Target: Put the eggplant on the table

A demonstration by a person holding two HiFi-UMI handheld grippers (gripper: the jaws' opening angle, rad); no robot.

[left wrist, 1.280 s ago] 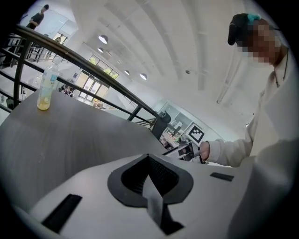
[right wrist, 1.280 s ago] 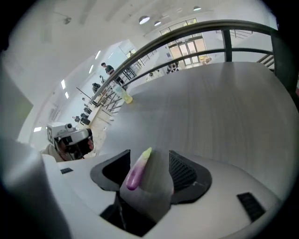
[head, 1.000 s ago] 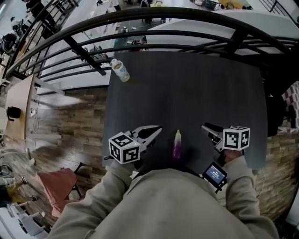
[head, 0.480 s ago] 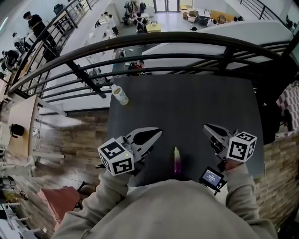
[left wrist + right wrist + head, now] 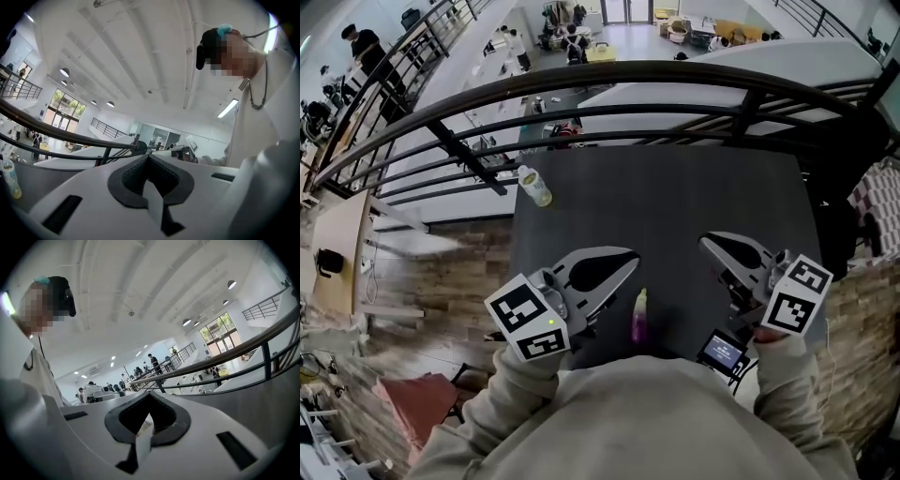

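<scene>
- Plainly, the eggplant (image 5: 639,317) lay flat on the dark table (image 5: 675,197), near the person's edge, with nothing touching it.
- It kept the same spot as a second before, between the two grippers and apart from both.
- Both grippers had lifted clear of the tabletop since then and stood higher and nearer the head camera.
- The left gripper (image 5: 632,260) had its jaw tips met on nothing; its own view showed only the hall beyond them.
- The right gripper (image 5: 704,242) had drawn its jaws together, also empty.
- A bottle (image 5: 534,186) stood untouched at the far left corner.
- Judged from this, the placing looked done: eggplant down, released, both hands drawing away.
</scene>
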